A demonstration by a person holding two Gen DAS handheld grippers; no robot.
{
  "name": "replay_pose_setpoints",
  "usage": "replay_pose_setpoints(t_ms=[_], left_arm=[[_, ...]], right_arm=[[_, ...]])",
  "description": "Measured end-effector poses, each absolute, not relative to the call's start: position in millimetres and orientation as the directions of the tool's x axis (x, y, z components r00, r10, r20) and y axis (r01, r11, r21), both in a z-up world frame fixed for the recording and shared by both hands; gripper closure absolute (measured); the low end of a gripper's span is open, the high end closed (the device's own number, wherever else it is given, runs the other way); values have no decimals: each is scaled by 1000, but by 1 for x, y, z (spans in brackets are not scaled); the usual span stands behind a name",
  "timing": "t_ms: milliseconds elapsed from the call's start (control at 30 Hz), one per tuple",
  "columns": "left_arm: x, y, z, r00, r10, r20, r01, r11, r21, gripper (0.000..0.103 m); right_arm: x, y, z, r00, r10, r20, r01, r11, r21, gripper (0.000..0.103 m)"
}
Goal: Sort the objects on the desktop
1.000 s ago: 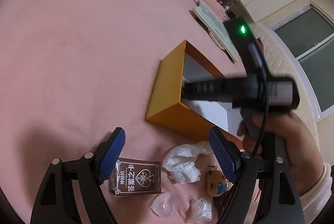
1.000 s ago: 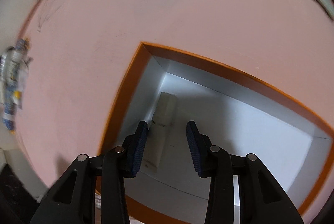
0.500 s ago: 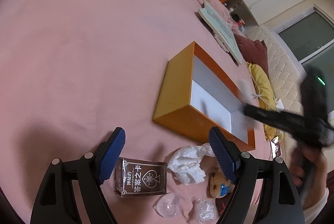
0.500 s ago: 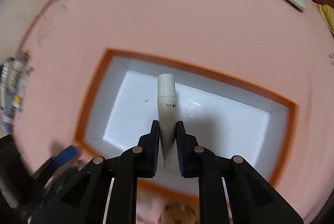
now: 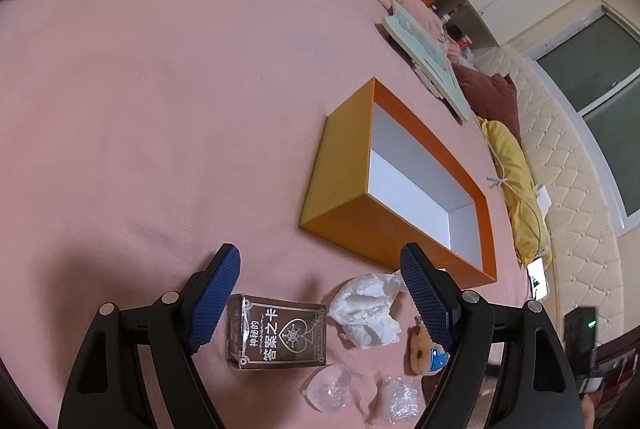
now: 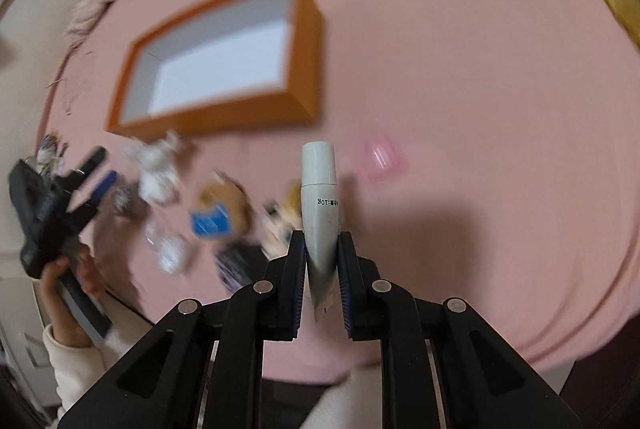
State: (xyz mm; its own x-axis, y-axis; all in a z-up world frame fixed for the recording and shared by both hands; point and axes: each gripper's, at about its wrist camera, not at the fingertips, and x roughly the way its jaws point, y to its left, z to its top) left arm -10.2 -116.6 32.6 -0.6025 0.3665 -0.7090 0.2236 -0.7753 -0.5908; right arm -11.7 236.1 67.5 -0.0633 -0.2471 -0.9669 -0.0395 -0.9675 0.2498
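My right gripper (image 6: 322, 269) is clamped on a small white tube (image 6: 320, 205) by its flat crimped tail. The tube's long axis runs straight out along the fingers, round cap pointing away, over the pink bedcover (image 6: 460, 77). The plastic looks smooth and matte, with small print. The orange box (image 6: 224, 57), rigid-walled and white inside, lies well apart. My left gripper (image 5: 320, 293) stands wide with nothing between its ribbed blue pads (image 5: 214, 295), over a glossy card box (image 5: 280, 333) and crumpled tissue (image 5: 370, 309).
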Motion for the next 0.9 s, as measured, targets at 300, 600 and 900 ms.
replay_pose_setpoints(t_ms=[300,600,900], left_arm=[[-7,-108,42,-602,353,-716,185,-811,-555,21],[52,-37,67,-561,334,-758,-23,-921,-389,21],[97,-4,52,-514,278,-812,-22,-950,-312,21]], right_arm=[[20,267,58,-121,-152,-981,-150,-974,170,69],[84,214,104,-502,-58,-863,18,-998,57,35],[102,182,81,-488,104,-867,-14,-994,-111,35]])
